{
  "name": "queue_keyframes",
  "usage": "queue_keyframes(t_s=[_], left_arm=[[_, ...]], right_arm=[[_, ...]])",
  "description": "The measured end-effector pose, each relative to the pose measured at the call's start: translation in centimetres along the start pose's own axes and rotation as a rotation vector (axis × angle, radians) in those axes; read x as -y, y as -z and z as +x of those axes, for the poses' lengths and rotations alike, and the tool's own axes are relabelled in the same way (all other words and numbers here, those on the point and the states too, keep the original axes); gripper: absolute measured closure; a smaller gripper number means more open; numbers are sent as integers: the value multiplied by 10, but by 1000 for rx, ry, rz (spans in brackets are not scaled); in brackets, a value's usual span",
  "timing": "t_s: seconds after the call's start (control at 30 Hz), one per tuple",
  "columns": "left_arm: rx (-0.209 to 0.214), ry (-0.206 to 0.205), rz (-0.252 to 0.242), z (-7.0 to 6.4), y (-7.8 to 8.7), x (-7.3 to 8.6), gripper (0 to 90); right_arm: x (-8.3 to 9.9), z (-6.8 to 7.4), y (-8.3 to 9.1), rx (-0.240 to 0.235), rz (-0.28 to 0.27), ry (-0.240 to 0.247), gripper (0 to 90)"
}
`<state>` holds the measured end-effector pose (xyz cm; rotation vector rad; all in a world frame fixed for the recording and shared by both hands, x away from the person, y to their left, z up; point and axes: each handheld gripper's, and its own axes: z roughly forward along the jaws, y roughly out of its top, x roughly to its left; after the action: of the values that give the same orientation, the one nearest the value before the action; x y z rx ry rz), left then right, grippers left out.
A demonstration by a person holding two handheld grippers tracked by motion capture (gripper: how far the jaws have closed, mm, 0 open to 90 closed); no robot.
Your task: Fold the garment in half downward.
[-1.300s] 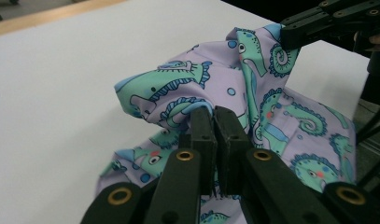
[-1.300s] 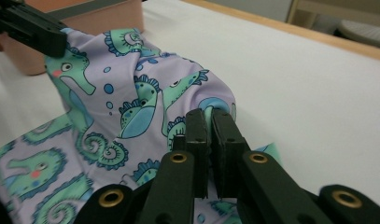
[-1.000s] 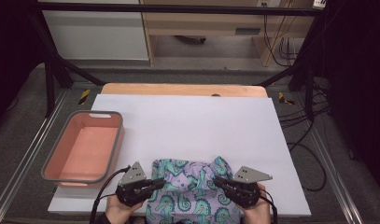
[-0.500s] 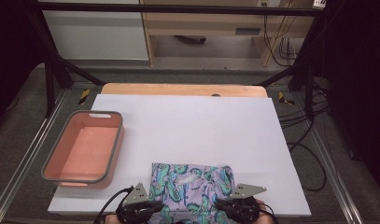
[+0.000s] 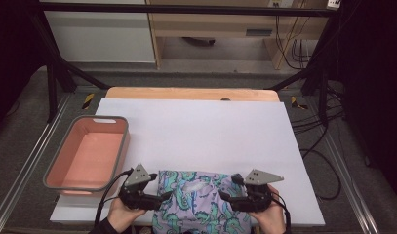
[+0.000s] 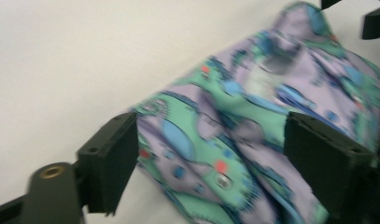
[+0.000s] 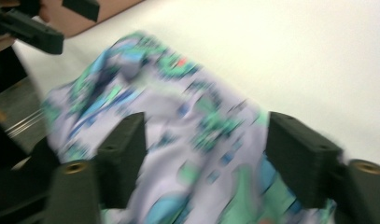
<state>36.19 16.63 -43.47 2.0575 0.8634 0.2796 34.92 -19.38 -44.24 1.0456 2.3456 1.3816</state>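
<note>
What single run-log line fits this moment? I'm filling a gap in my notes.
left gripper: open, at patterned cloth | right gripper: open, at cloth | pink bin: empty

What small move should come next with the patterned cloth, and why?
Probably shut both sets of jaws on the patterned cloth: the left gripper and right gripper each stand open astride its fabric, at opposite sides near the table edge.

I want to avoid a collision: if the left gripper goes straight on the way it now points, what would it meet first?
Most likely the patterned cloth: it lies between the open jaws of the left gripper. Beyond it the right gripper faces inward, though depth is unclear.
</note>
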Motion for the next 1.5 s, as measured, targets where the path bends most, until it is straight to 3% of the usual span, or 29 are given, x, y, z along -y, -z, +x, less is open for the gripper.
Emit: queue_keyframes(t_s=[0.17,0.27,0.4,0.43,0.53,0.77,0.87,0.93,1.0,1.1,1.27,1.5], left_arm=[[-27,57,-18,24,-16,-6,101],[-58,79,18,33,-28,-6,102],[-65,106,68,44,-40,0,145],[-61,111,76,45,-42,2,162],[-68,120,89,46,-45,7,239],[-63,125,96,49,-45,12,430],[-25,133,100,48,-45,13,564],[-47,114,112,45,-45,12,602],[-18,119,124,43,-46,11,669],[-26,94,139,39,-46,10,744],[-8,87,159,37,-46,10,826],[-10,99,159,36,-46,10,851]], right_arm=[[-15,-19,-13,43,12,-18,194],[-17,-32,-23,79,31,-33,190],[-9,-42,-34,117,81,-76,234],[-6,-44,-35,126,101,-69,251],[1,-49,-35,149,116,-90,354],[13,-57,-34,172,168,-110,439],[13,-56,-33,164,173,-107,493],[12,-53,-33,158,180,-105,531],[11,-50,-34,156,199,-97,566],[9,-48,-34,153,214,-107,620],[8,-47,-32,140,232,-119,683],[8,-47,-32,110,249,-146,826]])
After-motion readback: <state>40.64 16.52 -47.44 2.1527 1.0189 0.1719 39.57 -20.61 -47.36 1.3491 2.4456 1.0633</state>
